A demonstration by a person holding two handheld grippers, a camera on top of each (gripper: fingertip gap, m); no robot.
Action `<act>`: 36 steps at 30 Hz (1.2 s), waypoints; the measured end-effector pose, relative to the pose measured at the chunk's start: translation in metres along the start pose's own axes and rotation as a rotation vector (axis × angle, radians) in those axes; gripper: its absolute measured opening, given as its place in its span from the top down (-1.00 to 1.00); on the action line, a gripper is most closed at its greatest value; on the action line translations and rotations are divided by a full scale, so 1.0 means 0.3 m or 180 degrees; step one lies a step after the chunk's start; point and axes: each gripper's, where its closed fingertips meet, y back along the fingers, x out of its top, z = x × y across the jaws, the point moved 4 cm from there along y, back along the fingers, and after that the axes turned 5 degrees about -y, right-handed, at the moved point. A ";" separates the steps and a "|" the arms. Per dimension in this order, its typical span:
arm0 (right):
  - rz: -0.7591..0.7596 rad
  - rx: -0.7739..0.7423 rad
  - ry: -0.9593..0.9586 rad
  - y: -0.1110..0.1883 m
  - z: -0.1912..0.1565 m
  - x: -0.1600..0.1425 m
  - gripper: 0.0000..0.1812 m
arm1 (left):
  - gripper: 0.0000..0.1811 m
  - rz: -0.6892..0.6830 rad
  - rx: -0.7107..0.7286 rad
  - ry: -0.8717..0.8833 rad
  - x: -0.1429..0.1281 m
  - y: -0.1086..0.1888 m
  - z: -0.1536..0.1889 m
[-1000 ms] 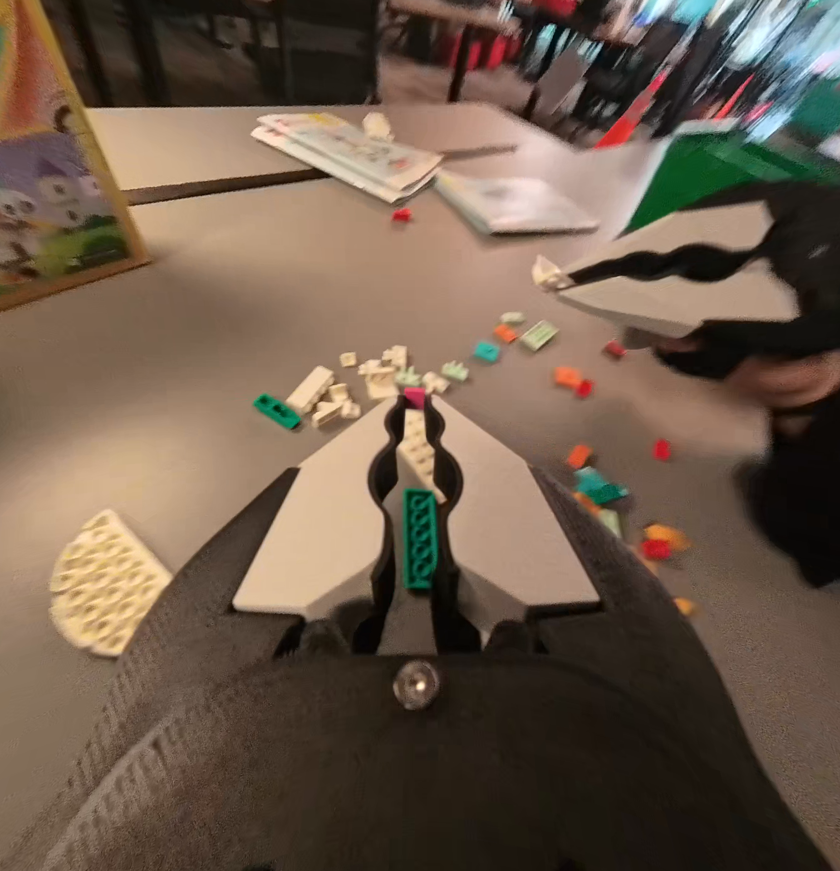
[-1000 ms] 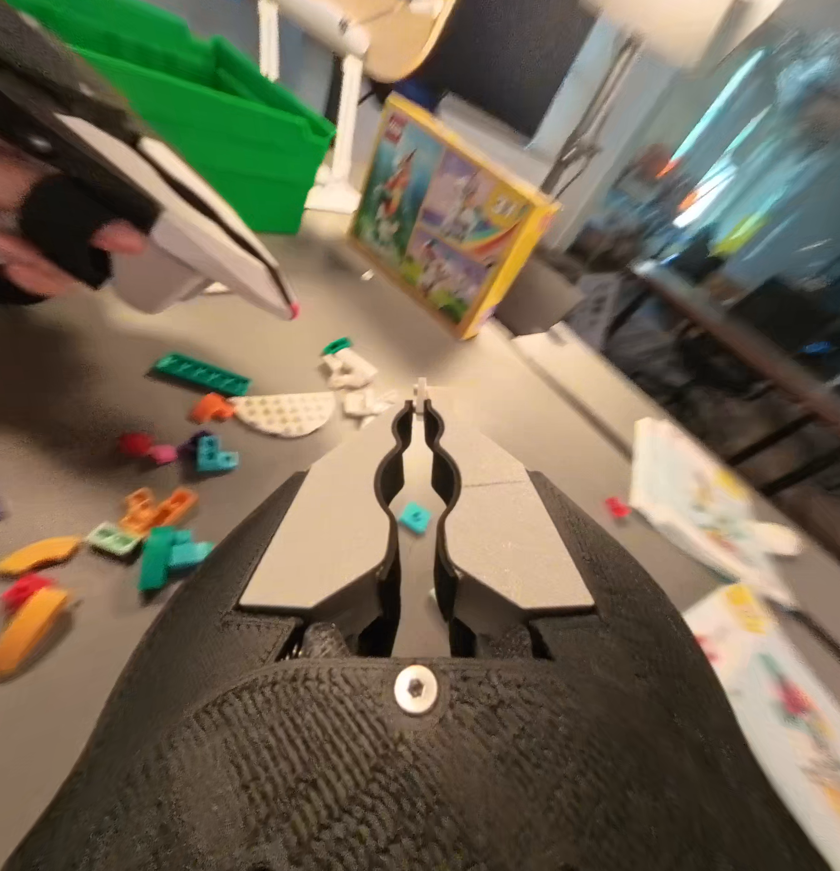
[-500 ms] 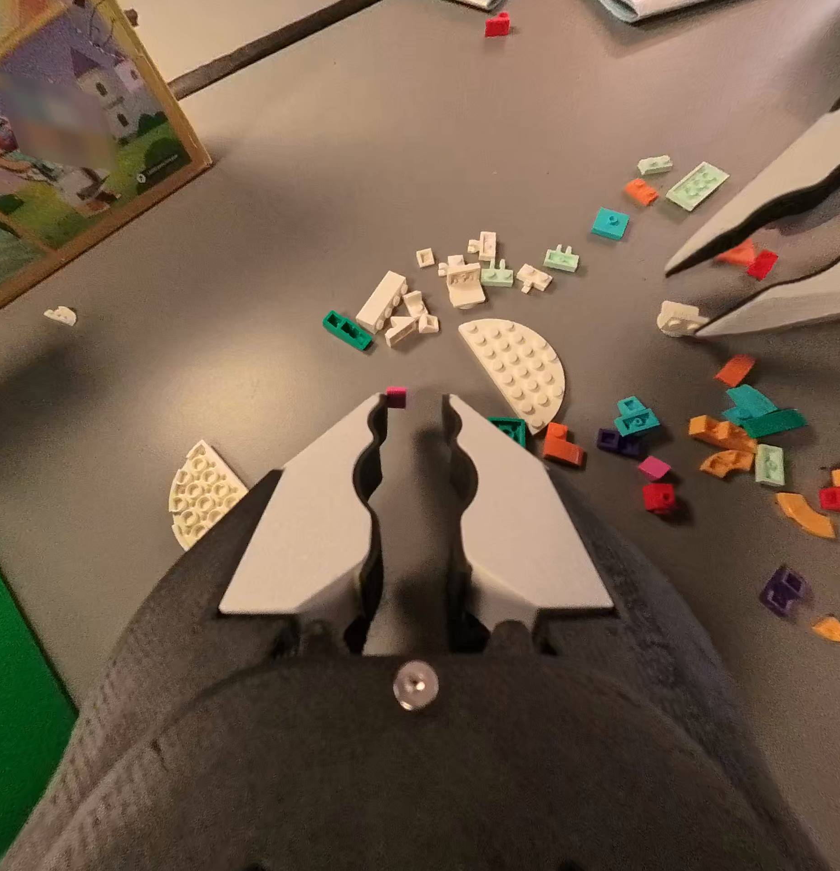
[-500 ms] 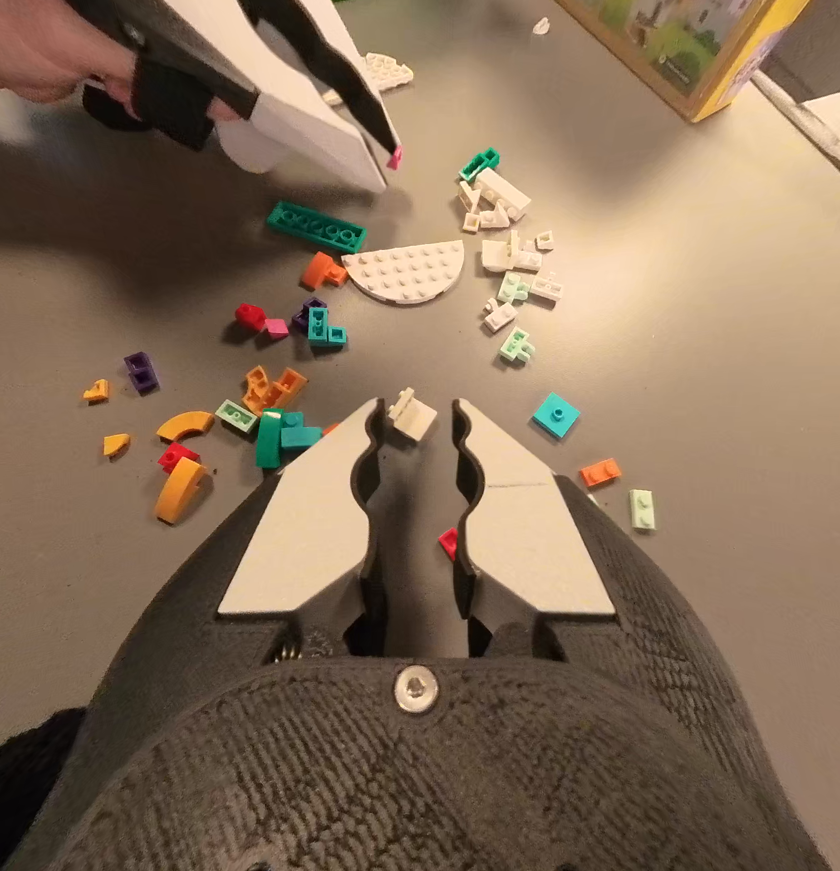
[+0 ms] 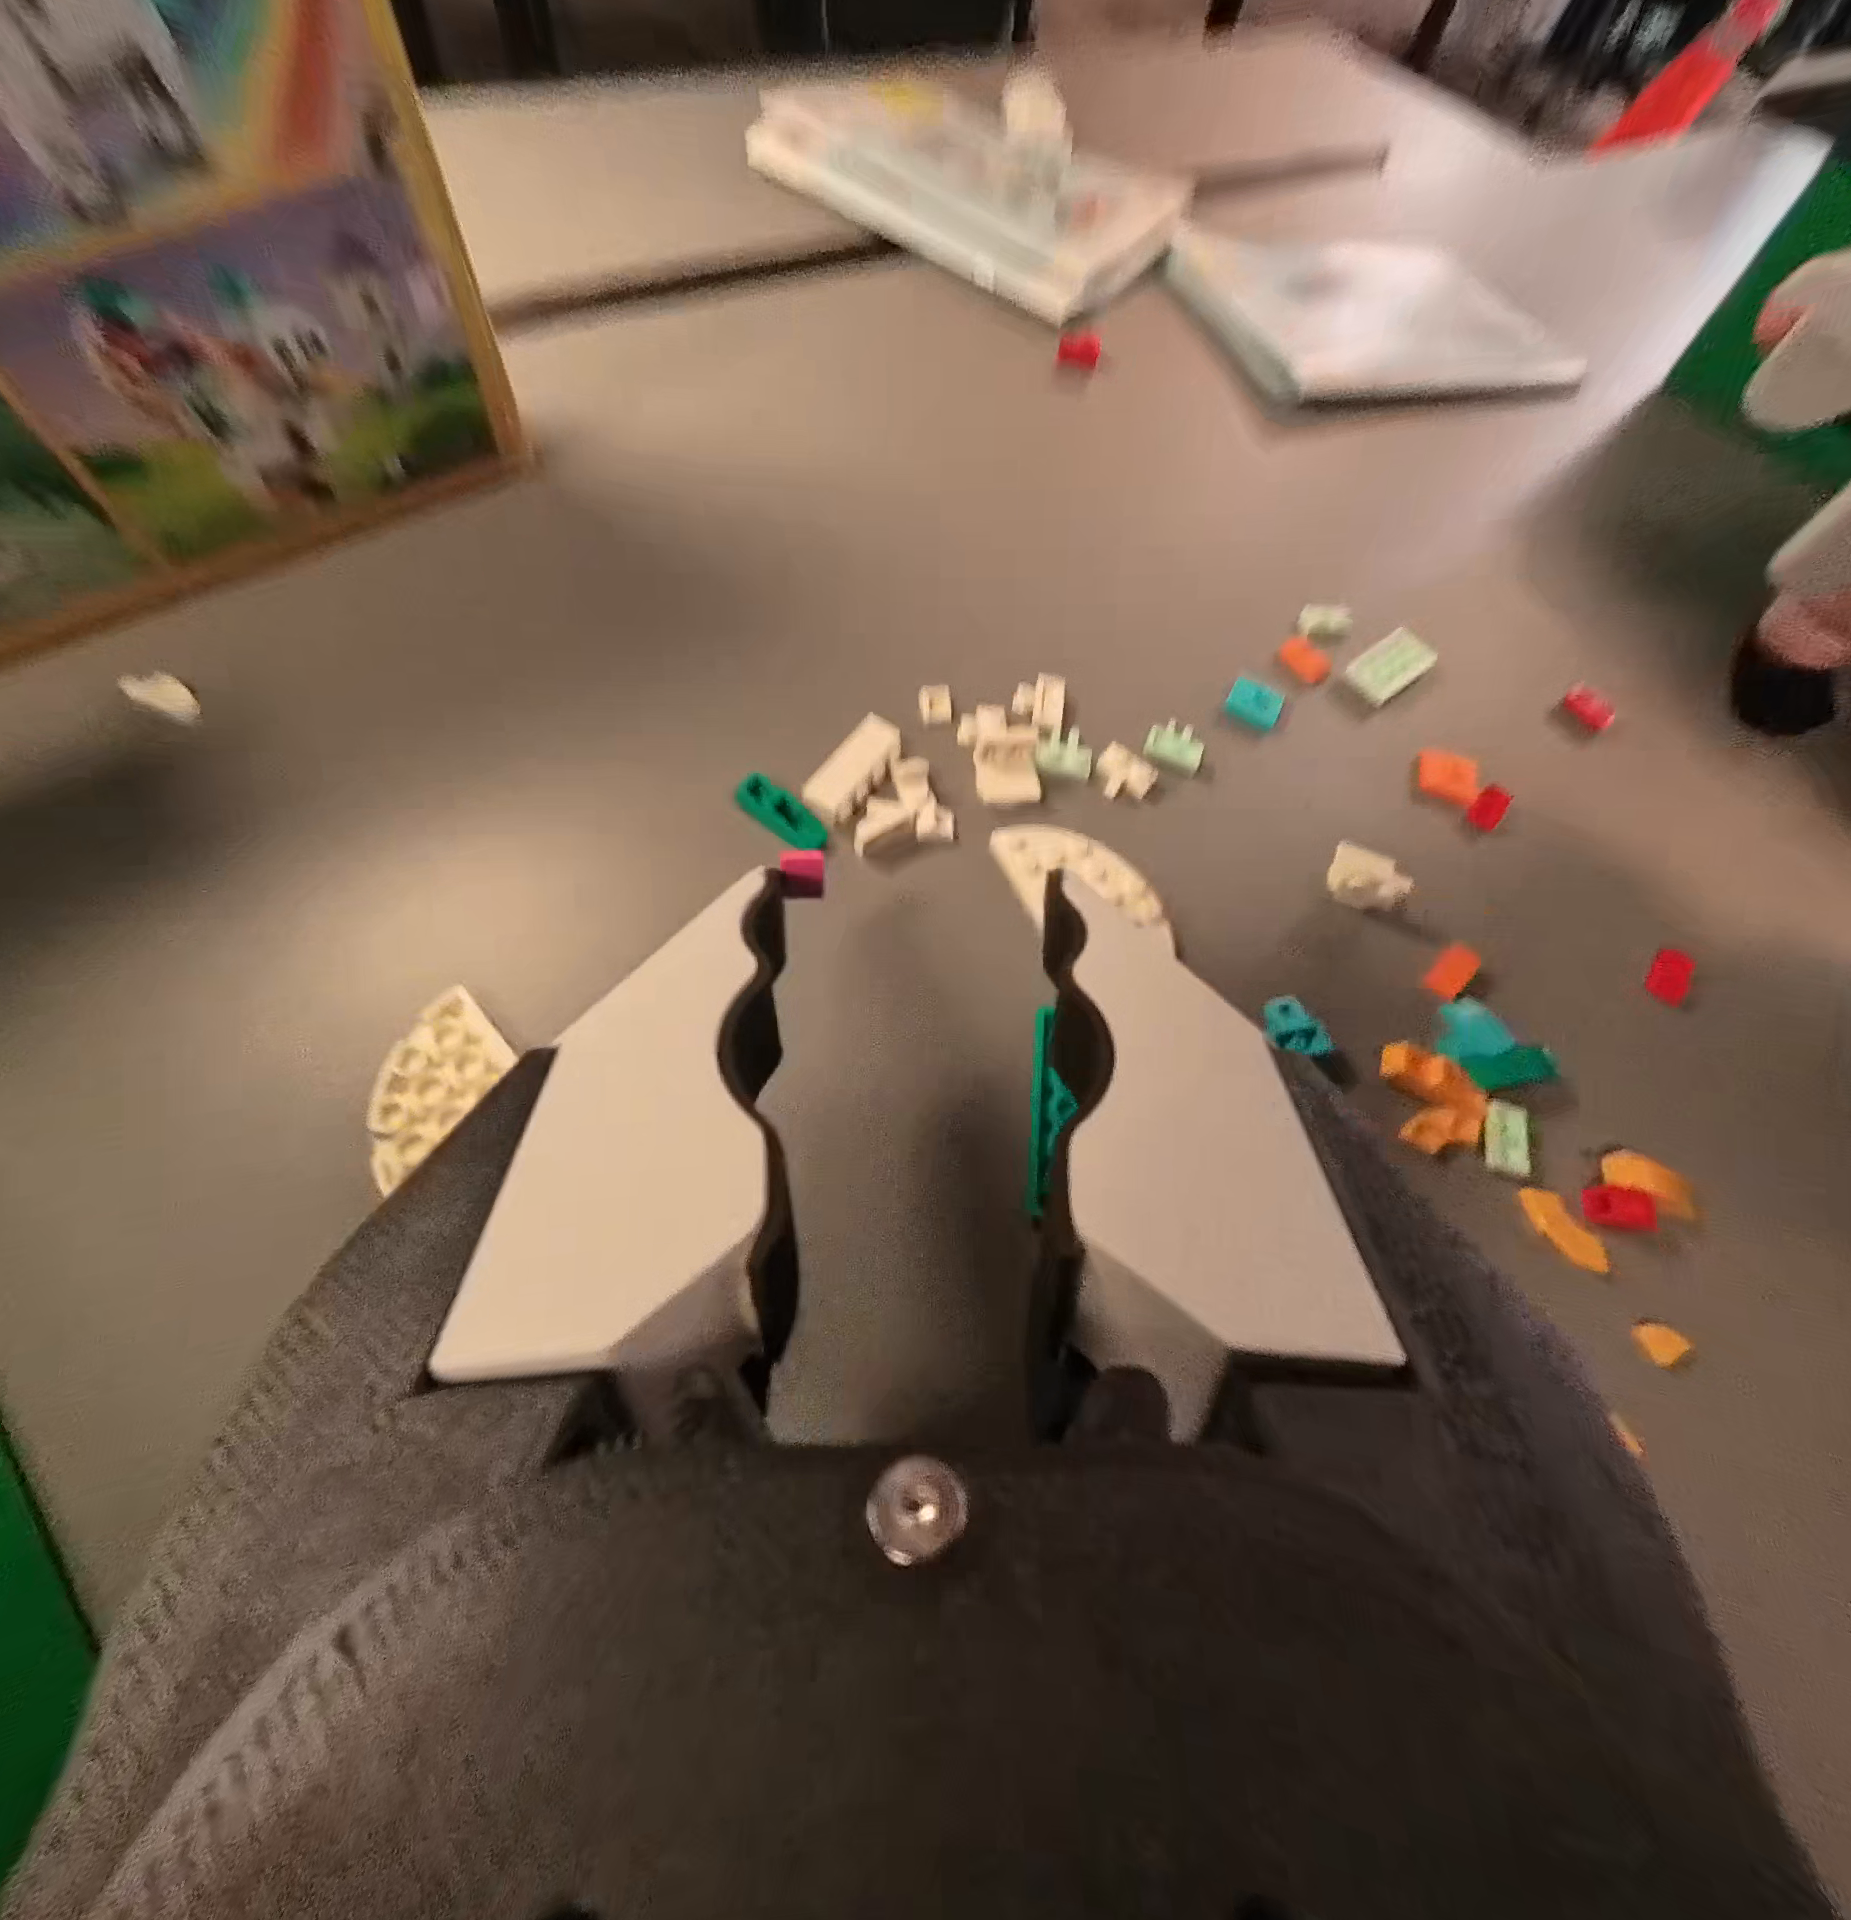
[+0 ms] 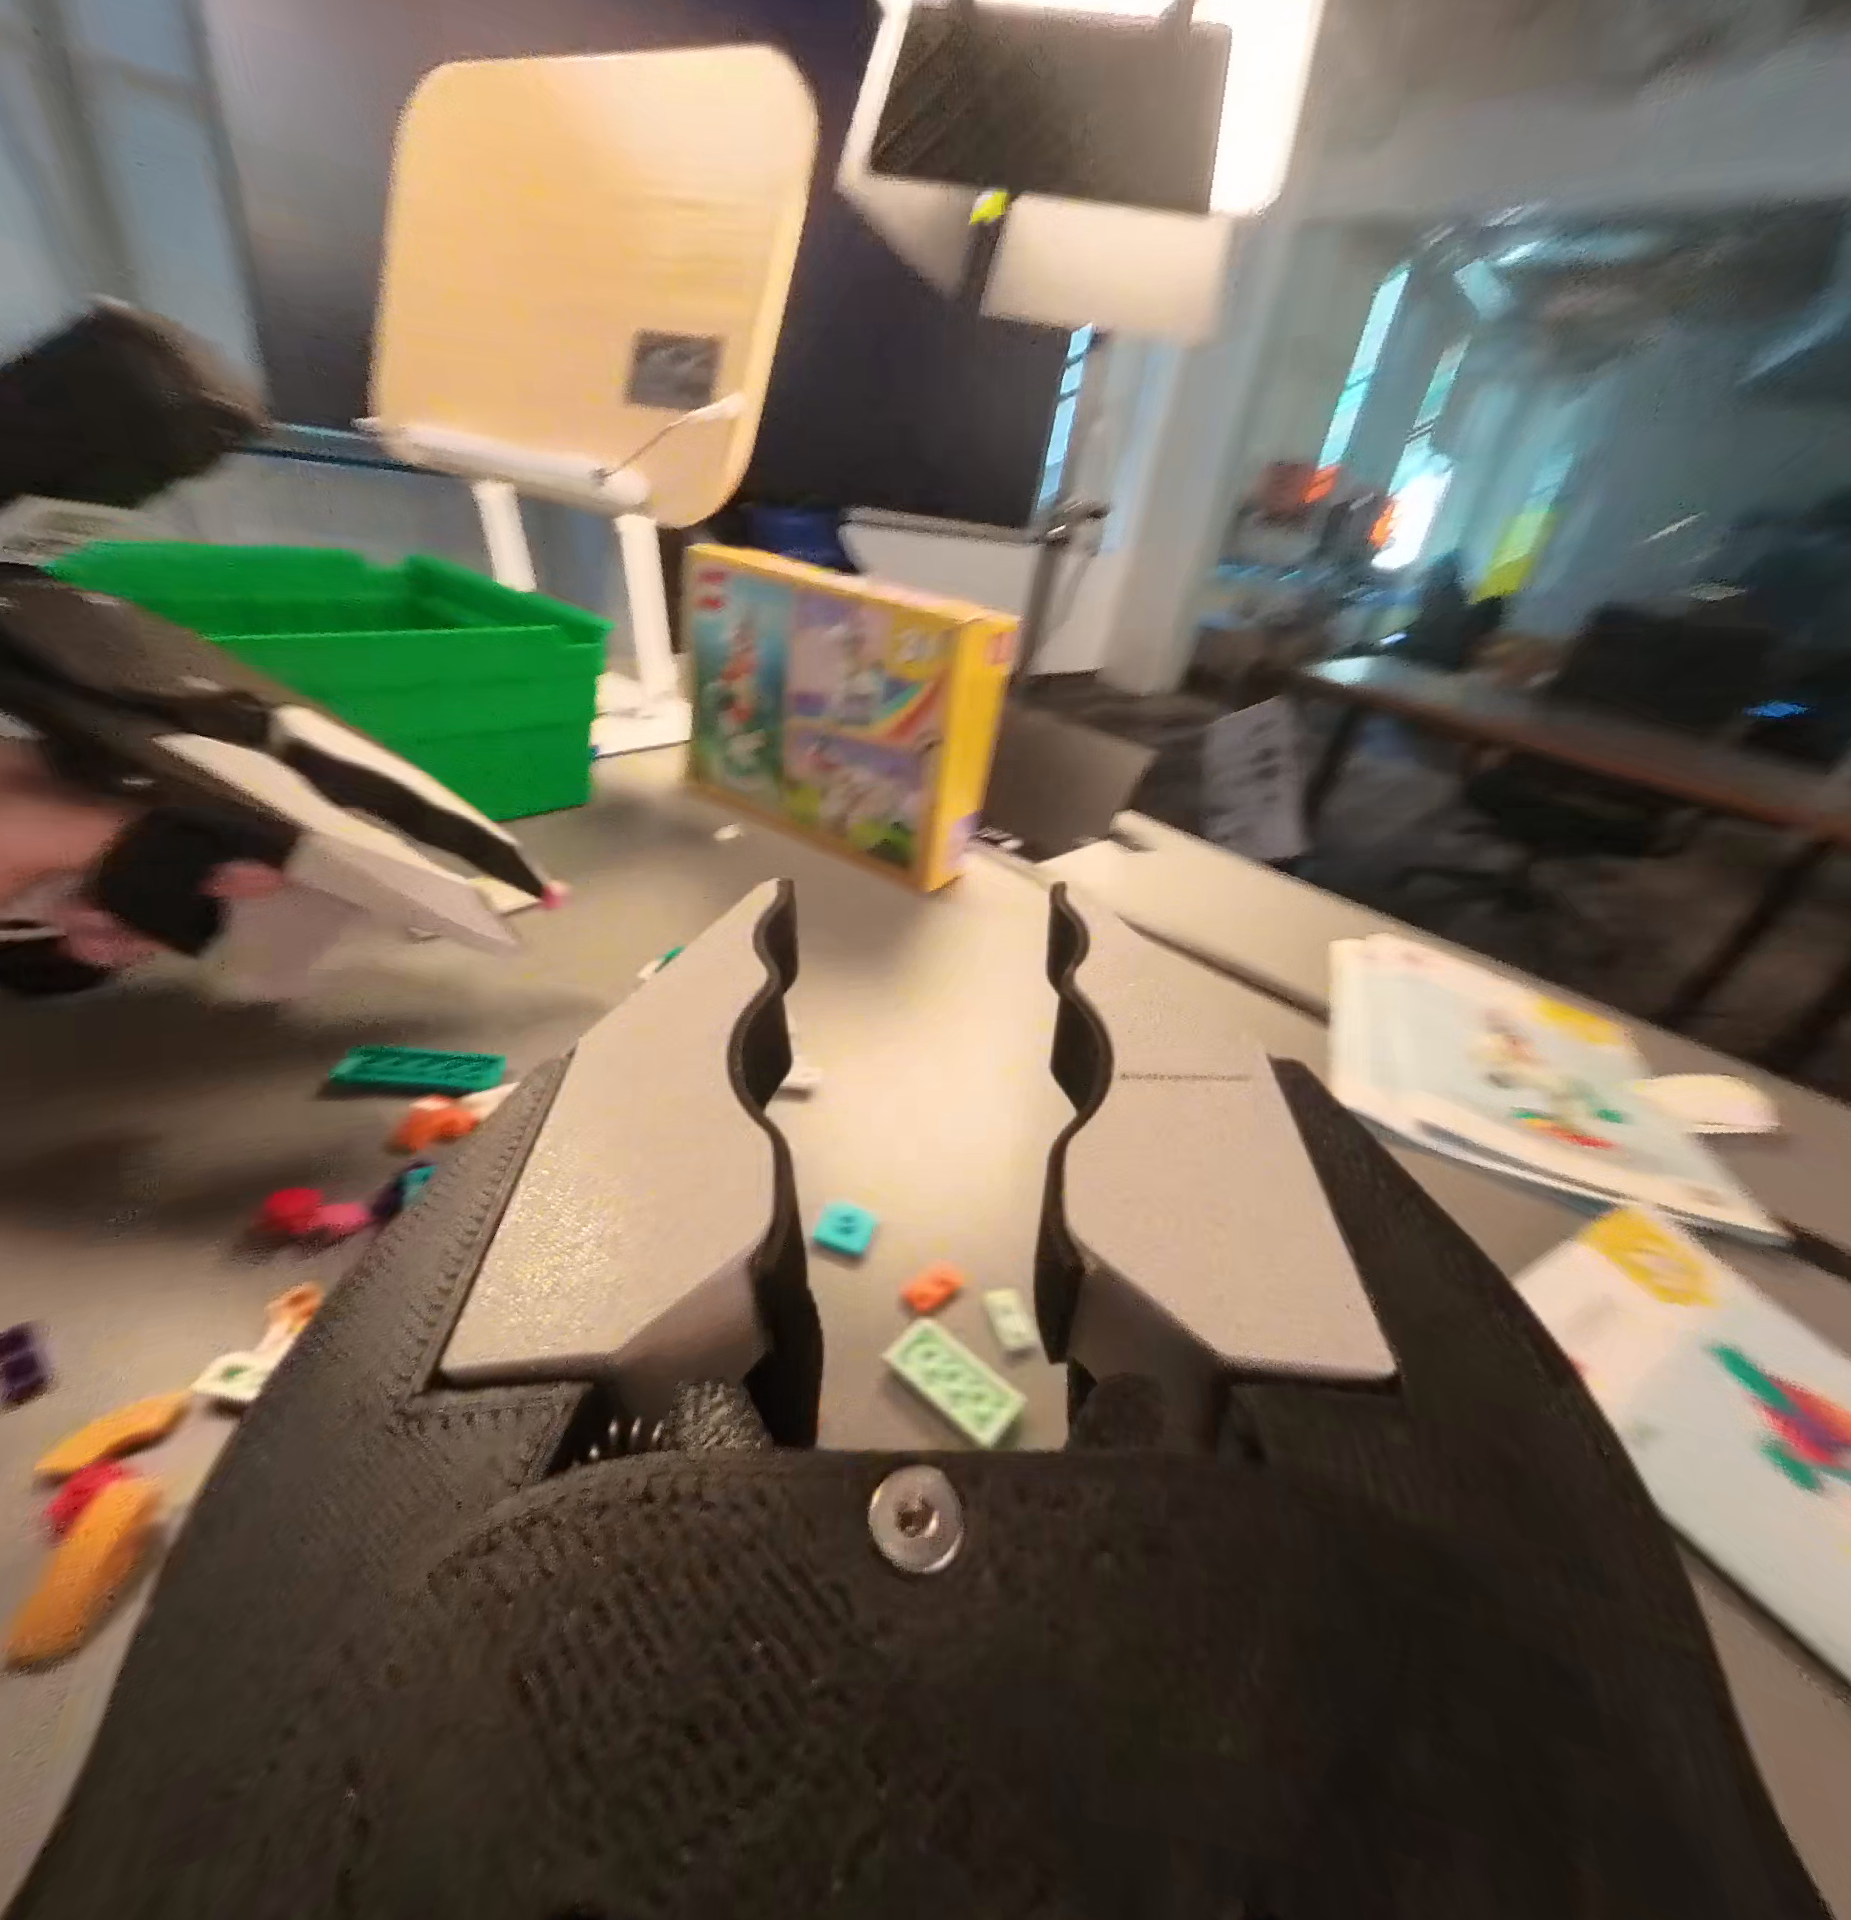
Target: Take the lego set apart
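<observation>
My left gripper [image 5: 908, 883] is open wide above the grey table [image 5: 900, 540]. A small magenta piece [image 5: 802, 871] clings to its left fingertip and is not pinched; it also shows in the right wrist view [image 6: 554, 891]. A white half-round plate [image 5: 1092, 873] lies on the table just past its right finger. A green plate [image 5: 1046, 1112] lies on the table, half hidden by that finger. My right gripper [image 6: 921, 904] is open with nothing between its pads. A small white piece [image 5: 1368, 878] lies on the table.
Loose pieces in several colours lie scattered on the table [image 5: 1472, 1081]. A second white half-round plate [image 5: 433, 1081] lies at the left. The set's box [image 6: 838, 717] stands at the back, with a green bin [image 6: 381, 665] beside it. Booklets [image 6: 1523, 1091] lie at the right. Between my left fingertips and the green plate [image 5: 1046, 1112] there is roughly 6 centimeters. My right wrist view [image 6: 433, 1061] looks at it from another angle.
Both jaws have opened wide. My left gripper let go of the white half-round plate and the green plate, and my right let go of the small white piece. Both cameras have tilted up.
</observation>
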 end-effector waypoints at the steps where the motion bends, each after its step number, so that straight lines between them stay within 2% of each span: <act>1: 0.0024 -0.0098 0.0050 0.010 0.018 0.004 0.48 | 0.45 0.0197 0.0024 -0.0012 0.021 0.012 0.000; 3: -0.0048 -0.0094 0.0013 0.020 0.034 -0.005 0.49 | 0.46 0.0448 0.0030 0.0010 0.044 0.027 0.000; 5: -0.0200 0.0043 -0.0116 0.017 0.031 -0.029 0.48 | 0.45 0.0459 0.0018 0.0099 0.038 0.021 -0.007; 11: -0.0464 0.0145 -0.0043 -0.008 0.006 -0.081 0.48 | 0.14 -0.0388 -0.0111 0.0545 -0.074 -0.049 -0.027; 12: -0.0481 0.0157 -0.0025 -0.011 0.002 -0.083 0.48 | 0.02 -0.0398 -0.0074 0.0549 -0.073 -0.047 -0.031; 15: -0.0473 0.0169 0.0001 -0.013 -0.005 -0.082 0.48 | -0.05 -0.0356 -0.0004 0.0505 -0.065 -0.040 -0.035; 17: -0.0460 0.0212 -0.0033 -0.012 -0.007 -0.080 0.48 | -0.02 -0.0114 -0.0014 0.0465 -0.036 -0.031 -0.033; 22: -0.0615 0.0710 -0.0077 -0.013 -0.072 -0.096 0.50 | 0.17 0.0913 -0.0018 0.0229 0.082 0.048 -0.029; 25: -0.0731 0.0737 0.0176 -0.020 -0.096 -0.113 0.53 | 0.22 0.1402 0.0144 0.0088 0.129 0.107 -0.030; 28: -0.0582 0.0327 0.0540 -0.026 -0.066 -0.095 0.57 | 0.30 0.1589 0.0139 0.0063 0.136 0.121 -0.020; 31: 0.0008 -0.0612 0.0977 0.008 0.024 -0.019 0.58 | 0.30 0.1362 0.0067 0.0168 0.109 0.085 -0.020; 33: 0.0283 -0.1037 0.1136 0.047 0.066 0.017 0.58 | 0.33 0.1290 0.0095 0.0191 0.096 0.072 -0.029; 36: 0.0302 -0.1397 0.1242 0.072 0.110 0.023 0.60 | 0.46 0.1362 0.0188 -0.0058 0.108 0.089 -0.024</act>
